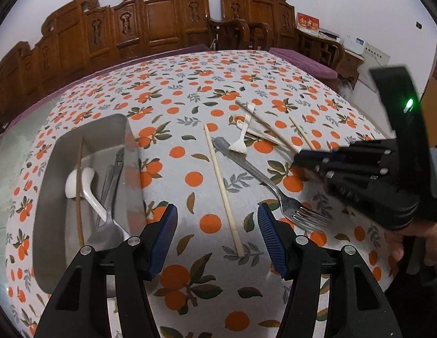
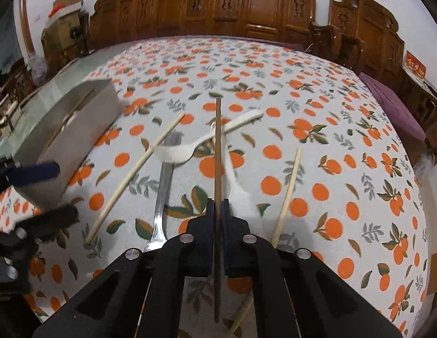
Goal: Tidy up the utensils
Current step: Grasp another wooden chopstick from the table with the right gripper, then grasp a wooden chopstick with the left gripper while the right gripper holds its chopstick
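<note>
Right gripper point(image 2: 218, 205) clamped on thin dark-brown wooden chopstick point(image 2: 217, 146), tip over white plastic fork point(image 2: 177, 152); left gripper point(image 1: 217, 225) agape above pale bamboo chopstick point(image 1: 222, 188); rectangular steel tray point(image 1: 49, 197) far left; lifting risks dragging the fork.

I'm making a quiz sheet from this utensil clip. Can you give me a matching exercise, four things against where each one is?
Things:
1. dark chopstick
2. metal fork
3. white ceramic spoon
4. pale chopstick

Places:
A. inside the metal tray
B. clamped in the right gripper
C. on the tablecloth ahead of the open left gripper
D. on the tablecloth, handle under the white plastic fork

Pairs: 1-B, 2-D, 3-A, 4-C
</note>
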